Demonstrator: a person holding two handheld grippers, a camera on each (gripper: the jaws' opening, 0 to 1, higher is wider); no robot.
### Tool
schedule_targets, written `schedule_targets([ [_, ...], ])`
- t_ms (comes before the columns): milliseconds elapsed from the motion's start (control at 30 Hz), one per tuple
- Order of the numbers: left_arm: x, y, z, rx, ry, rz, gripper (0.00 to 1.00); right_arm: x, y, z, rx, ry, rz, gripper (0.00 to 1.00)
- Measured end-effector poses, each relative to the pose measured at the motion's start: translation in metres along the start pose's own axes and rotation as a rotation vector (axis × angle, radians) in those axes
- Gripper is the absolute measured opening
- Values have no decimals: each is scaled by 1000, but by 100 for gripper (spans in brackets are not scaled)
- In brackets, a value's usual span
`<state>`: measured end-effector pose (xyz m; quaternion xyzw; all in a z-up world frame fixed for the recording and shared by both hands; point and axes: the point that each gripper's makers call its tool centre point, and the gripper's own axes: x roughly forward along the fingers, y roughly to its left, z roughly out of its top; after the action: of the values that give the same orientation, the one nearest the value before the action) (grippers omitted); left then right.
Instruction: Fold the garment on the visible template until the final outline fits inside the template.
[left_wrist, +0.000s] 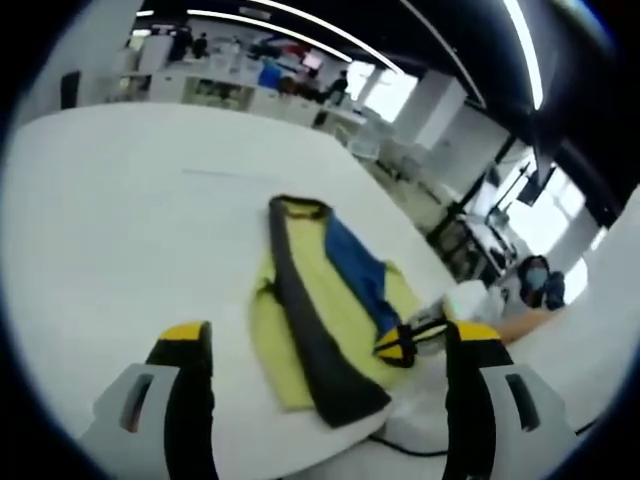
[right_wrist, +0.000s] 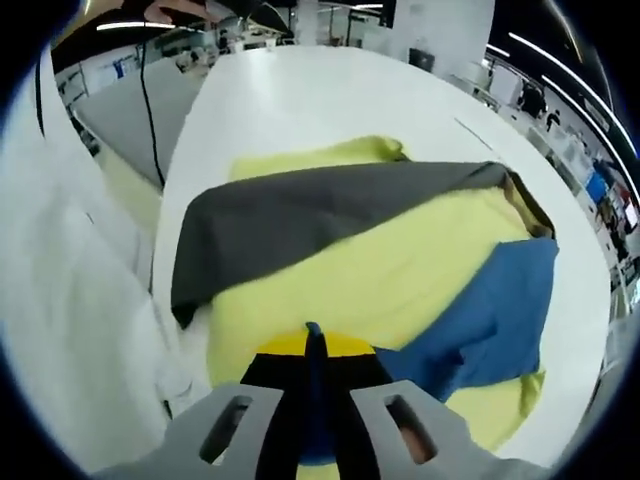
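Soft yellow/grey/blue garment (left_wrist: 325, 310) rumpled on white table (left_wrist: 130, 200); right gripper (right_wrist: 315, 345) fingers pinching blue fabric, left gripper (left_wrist: 325, 345) fingers spread.

A garment (right_wrist: 400, 270) in yellow, blue and dark grey panels lies on a white table (left_wrist: 130, 200). Yellow-tipped black jaws mark both grippers.

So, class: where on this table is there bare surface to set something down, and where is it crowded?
Bare white table stretches wide beyond the garment's collar end and beside its grey band, up to the far edge. It is crowded at the near edge: the garment, the right tool shut on its blue panel, a black cable and the left tool meet there.
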<state>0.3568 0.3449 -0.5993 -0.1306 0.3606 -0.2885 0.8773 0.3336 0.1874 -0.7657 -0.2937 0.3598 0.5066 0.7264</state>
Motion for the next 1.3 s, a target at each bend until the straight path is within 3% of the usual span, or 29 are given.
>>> schedule_targets([
  [233, 9, 3, -10, 92, 105, 57, 93, -19, -5, 7, 81, -51, -20, 3],
  [333, 14, -7, -8, 73, 101, 14, 92, -31, -11, 12, 146, -95, -44, 3],
  [367, 15, -12, -1, 41, 69, -15, 93, -38, -17, 14, 160, -110, -64, 3],
  [500, 17, -13, 6, 34, 57, -20, 94, -59, -34, 17, 200, -148, -118, 3],
  [767, 24, -13, 11, 73, 81, -13, 94, -122, -86, 26, 498, -356, -202, 3],
  [1033, 27, -15, 23, 101, 75, 3, 93, -170, -121, 14, 607, -438, -291, 3],
  [1300, 32, -12, 42, 98, 45, 1, 94, -228, -172, -12, 642, -478, -447, 3],
])
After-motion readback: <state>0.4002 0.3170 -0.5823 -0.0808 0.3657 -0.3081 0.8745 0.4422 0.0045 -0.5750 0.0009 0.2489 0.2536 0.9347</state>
